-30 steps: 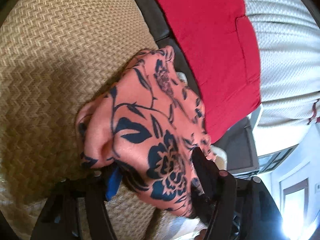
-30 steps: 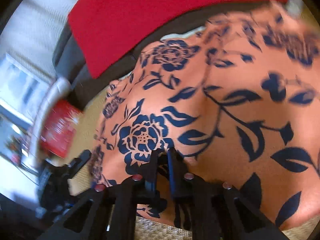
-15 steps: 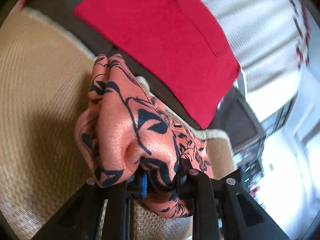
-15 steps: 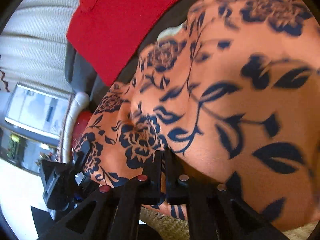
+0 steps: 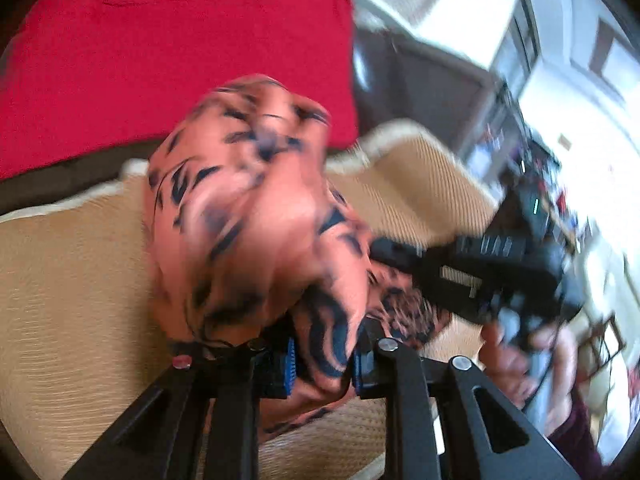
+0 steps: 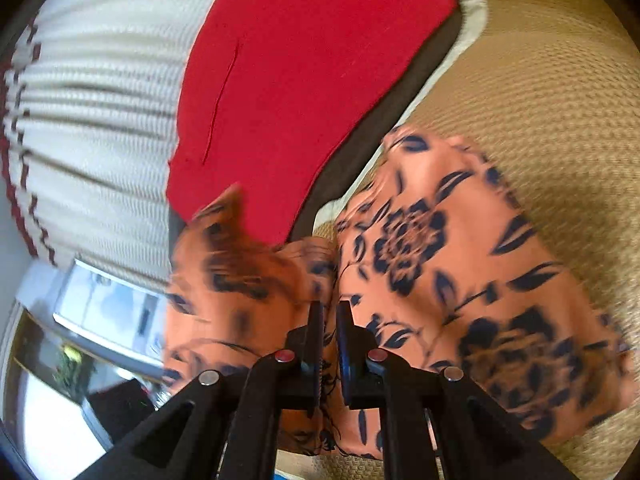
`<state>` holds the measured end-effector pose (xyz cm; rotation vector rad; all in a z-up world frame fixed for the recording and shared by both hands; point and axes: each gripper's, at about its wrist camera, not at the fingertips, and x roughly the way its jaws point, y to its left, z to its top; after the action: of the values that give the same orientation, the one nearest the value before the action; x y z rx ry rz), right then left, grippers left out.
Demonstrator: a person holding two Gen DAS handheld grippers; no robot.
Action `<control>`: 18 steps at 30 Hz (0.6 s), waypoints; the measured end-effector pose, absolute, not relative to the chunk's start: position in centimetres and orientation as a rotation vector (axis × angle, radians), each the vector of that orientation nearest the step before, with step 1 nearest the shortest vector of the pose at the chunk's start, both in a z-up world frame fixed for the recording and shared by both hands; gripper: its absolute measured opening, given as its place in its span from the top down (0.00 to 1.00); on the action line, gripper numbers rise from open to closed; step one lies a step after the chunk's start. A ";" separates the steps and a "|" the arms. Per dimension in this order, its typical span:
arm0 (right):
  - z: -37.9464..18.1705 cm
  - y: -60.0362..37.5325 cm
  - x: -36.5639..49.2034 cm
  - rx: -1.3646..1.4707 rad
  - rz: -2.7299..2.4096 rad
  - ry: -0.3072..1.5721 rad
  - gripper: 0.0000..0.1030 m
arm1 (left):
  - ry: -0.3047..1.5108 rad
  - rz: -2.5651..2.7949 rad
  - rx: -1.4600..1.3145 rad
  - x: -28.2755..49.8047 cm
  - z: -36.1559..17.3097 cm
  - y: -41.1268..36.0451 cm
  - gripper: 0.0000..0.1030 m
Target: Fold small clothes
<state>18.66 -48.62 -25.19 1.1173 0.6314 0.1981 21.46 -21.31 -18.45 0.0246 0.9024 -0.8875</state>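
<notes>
The orange garment with a dark blue flower print (image 5: 248,208) is bunched up and lifted off the woven tan mat (image 5: 72,280). My left gripper (image 5: 322,356) has a thick fold of it between its blue pads; the jaws are opening slightly but still press on the cloth. In the right wrist view the same garment (image 6: 440,260) hangs to both sides of my right gripper (image 6: 330,312), which is shut on a thin edge of it. The right gripper's black body (image 5: 500,264) shows in the left view, held by a hand (image 5: 512,360). Both views are motion-blurred.
A red cushion (image 5: 160,60) leans behind the mat, also seen in the right view as the red cushion (image 6: 300,80). A white ribbed cover (image 6: 88,120) lies beside it. The mat (image 6: 540,100) spreads to the right. Bright room furniture fills the left view's right side.
Both grippers have swung sideways and up with the garment. The left jaws went from wide to closed on a fold, and that view rolled. The right gripper now appears in the left view.
</notes>
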 end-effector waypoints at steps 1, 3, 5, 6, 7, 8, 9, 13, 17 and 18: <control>-25.5 -49.5 18.2 1.147 0.201 0.636 0.90 | 0.951 -0.912 0.039 21.6 -19.6 -22.6 0.68; -26.3 -50.3 18.0 1.200 0.193 0.661 0.89 | 1.037 -0.950 0.037 21.9 -21.7 -24.1 0.62; -27.6 -51.4 17.6 1.258 0.157 0.696 0.80 | 1.026 -0.958 0.018 22.0 -21.7 -23.9 0.58; -28.1 -51.9 17.4 1.282 0.140 0.702 0.74 | 1.003 -0.998 -0.023 22.0 -20.9 -23.1 0.55; -28.6 -52.3 17.2 1.306 0.137 0.699 0.62 | 0.996 -1.030 -0.059 22.0 -20.2 -22.2 0.46; -28.6 -52.6 17.0 1.316 0.148 0.687 0.43 | 0.986 -1.059 -0.099 22.1 -19.5 -21.3 0.36; -28.5 -52.6 17.0 1.320 0.160 0.673 0.35 | 0.960 -1.077 -0.135 22.1 -18.9 -20.0 0.32; -27.4 -52.5 16.7 1.276 0.197 0.624 0.30 | 0.879 -1.021 -0.197 23.4 -17.8 -15.6 0.26; -27.3 -51.3 17.6 1.224 0.190 0.682 0.30 | 0.958 -0.860 -0.262 26.3 -20.8 -12.7 0.26; -27.1 -50.8 17.8 1.208 0.190 0.686 0.30 | 0.975 -0.840 -0.286 26.8 -21.9 -11.9 0.26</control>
<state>17.82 -50.80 -27.12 1.2076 0.6859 0.1900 26.81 -11.88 -21.86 -0.2863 0.9751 -0.8396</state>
